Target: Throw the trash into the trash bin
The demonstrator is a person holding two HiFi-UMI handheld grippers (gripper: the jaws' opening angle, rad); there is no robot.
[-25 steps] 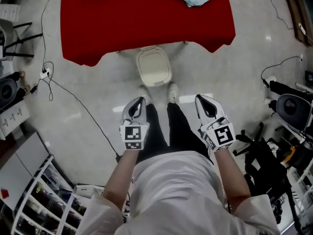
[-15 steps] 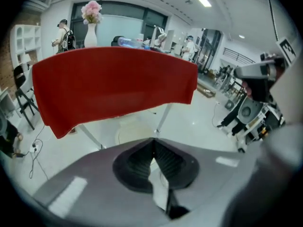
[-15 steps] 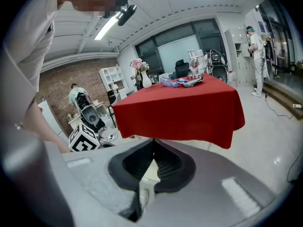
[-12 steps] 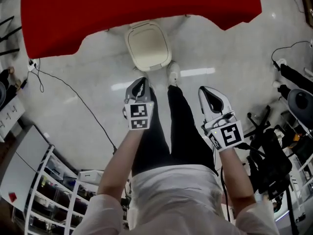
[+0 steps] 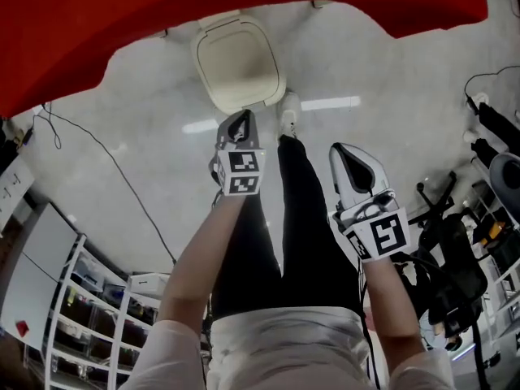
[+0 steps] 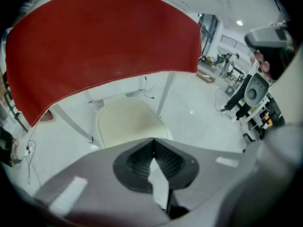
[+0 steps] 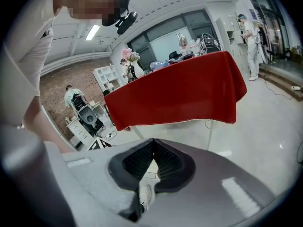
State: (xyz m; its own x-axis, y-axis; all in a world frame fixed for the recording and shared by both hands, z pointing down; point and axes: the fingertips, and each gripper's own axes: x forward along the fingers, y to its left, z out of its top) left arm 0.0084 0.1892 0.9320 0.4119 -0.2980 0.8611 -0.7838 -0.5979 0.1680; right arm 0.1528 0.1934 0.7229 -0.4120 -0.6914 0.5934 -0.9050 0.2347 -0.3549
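The cream trash bin (image 5: 237, 62) stands on the floor at the edge of the red-clothed table (image 5: 73, 39), its lid down. My left gripper (image 5: 238, 125) hangs just short of the bin's near rim, jaws shut and empty. In the left gripper view the bin (image 6: 130, 122) lies right beyond the closed tips of the left gripper (image 6: 152, 142). My right gripper (image 5: 349, 162) is lower right, beside the person's leg, also shut with nothing in it. In the right gripper view the right gripper (image 7: 152, 142) points at the red table (image 7: 175, 93). No trash shows in the head view.
The person's dark trousers (image 5: 284, 218) and a white shoe (image 5: 288, 123) stand just before the bin. A cable (image 5: 114, 165) trails over the floor at left. Shelving (image 5: 89, 331) fills the lower left, and black equipment (image 5: 455, 258) crowds the right.
Both grippers have sunk toward the floor, the left one further, nearing the bin. The bin looms larger and the tabletop with its items has left the head view.
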